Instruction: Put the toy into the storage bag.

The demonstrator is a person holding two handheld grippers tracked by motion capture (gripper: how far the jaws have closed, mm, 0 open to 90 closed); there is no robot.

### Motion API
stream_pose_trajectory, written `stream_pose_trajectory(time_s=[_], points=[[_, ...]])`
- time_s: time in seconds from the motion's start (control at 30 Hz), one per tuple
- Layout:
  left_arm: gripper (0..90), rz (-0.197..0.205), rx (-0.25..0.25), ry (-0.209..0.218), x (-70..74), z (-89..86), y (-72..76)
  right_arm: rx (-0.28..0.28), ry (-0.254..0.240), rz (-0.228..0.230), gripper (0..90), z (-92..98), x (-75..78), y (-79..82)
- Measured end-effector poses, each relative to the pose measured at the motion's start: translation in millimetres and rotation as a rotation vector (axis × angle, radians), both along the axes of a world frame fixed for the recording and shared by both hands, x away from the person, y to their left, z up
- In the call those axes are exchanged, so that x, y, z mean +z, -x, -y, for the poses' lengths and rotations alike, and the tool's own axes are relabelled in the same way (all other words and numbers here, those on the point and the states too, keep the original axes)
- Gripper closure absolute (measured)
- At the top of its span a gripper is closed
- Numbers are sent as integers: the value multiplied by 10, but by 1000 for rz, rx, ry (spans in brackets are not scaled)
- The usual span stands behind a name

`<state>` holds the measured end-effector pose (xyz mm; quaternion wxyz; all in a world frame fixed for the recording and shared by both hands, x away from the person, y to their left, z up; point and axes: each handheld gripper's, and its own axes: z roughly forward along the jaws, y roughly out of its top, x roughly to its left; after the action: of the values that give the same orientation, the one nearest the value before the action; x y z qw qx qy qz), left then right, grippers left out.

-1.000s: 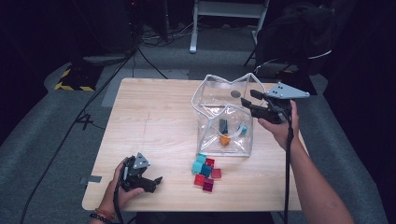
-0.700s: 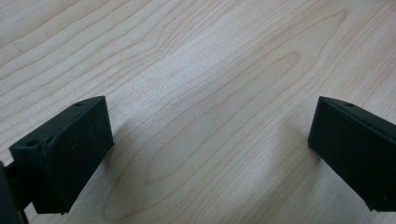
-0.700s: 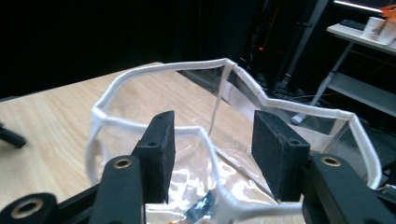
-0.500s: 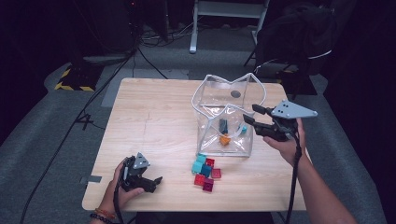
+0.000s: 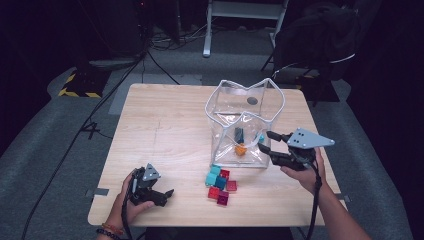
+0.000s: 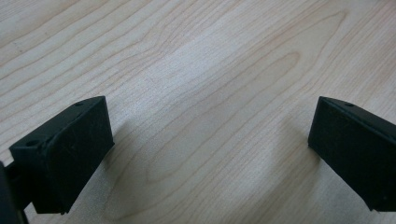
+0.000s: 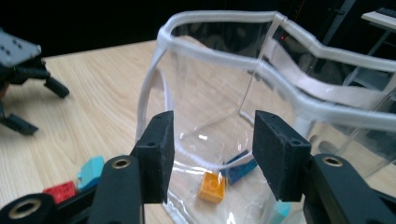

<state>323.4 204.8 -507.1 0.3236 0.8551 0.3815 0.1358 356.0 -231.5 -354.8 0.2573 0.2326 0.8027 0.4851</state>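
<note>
A clear, soft plastic bag (image 5: 243,127) with a white, thickened rim is seen standing open on the light wood-grain table (image 5: 165,130), slightly toward three o'clock of the table's middle; its rim is buckled into a wavy, angular outline and its glossy walls are creased. Through the walls an orange studded brick (image 5: 241,149), a dark blue brick (image 5: 238,134) and a light blue brick (image 5: 260,138) are seen lying on the bag's floor. Outside, just at six o'clock of the bag, a loose cluster of red and teal bricks (image 5: 220,183) is spread on the table. The right gripper (image 5: 265,141) is held at the bag's three o'clock side, just beside its wall, with its black, matte, block-shaped pads parted and nothing pressed between them; the bag's wall and rim are seen past the gap in the right gripper view (image 7: 212,156). The left gripper (image 5: 166,196) is rested at the table's seven o'clock corner, its jaws spread wide over bare wood (image 6: 210,140), nothing grasped.
</note>
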Motion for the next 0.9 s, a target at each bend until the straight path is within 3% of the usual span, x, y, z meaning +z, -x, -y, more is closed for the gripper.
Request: stream_pose_trajectory(time_s=[0.4,0.67,0.9], points=[[1,-1,1,1,0,1,1,92,77,-76,474,-134,-474,94],[2,0,0,0,0,0,0,132,85,-149,468,-208,-757,76],[2,0,0,0,0,0,0,169,108,-184,459,-295,-951,74]])
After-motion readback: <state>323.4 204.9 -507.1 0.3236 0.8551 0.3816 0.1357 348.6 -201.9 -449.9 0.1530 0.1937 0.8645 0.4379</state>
